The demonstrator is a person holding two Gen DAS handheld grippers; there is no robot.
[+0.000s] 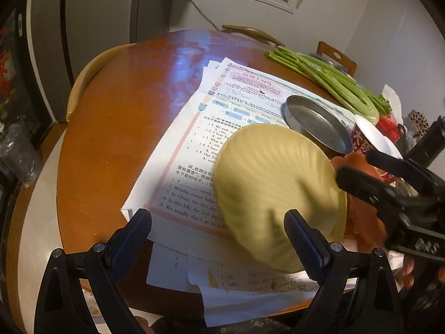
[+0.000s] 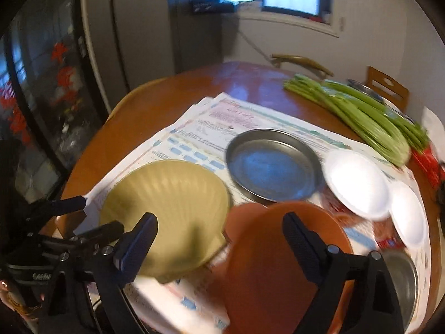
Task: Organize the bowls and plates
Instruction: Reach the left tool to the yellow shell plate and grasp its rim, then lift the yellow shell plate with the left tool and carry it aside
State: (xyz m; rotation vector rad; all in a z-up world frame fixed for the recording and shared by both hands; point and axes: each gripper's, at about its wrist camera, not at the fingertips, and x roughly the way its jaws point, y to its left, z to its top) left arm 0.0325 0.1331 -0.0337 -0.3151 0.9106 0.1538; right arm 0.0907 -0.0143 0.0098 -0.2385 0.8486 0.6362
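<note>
Two tongs were spread wide and, as far as the blur let me judge, gripped nothing. My right tongs point(image 2: 219, 239) hovered over the orange plate point(image 2: 281, 261), low centre of its view, rim between the jaws. The shell-shaped yellow plate point(image 1: 278, 192) lay centre right on the bench point(image 1: 116, 128), partly between my left tongs point(image 1: 218, 236), nearer that hand.

A round wooden table point(image 1: 116, 117) with a glossy brown top carries a spread of printed worksheets point(image 1: 194, 128) over its middle. Beyond the papers, a bundle of green celery stalks point(image 1: 328, 80) lies on the bare wood near the far edge.
</note>
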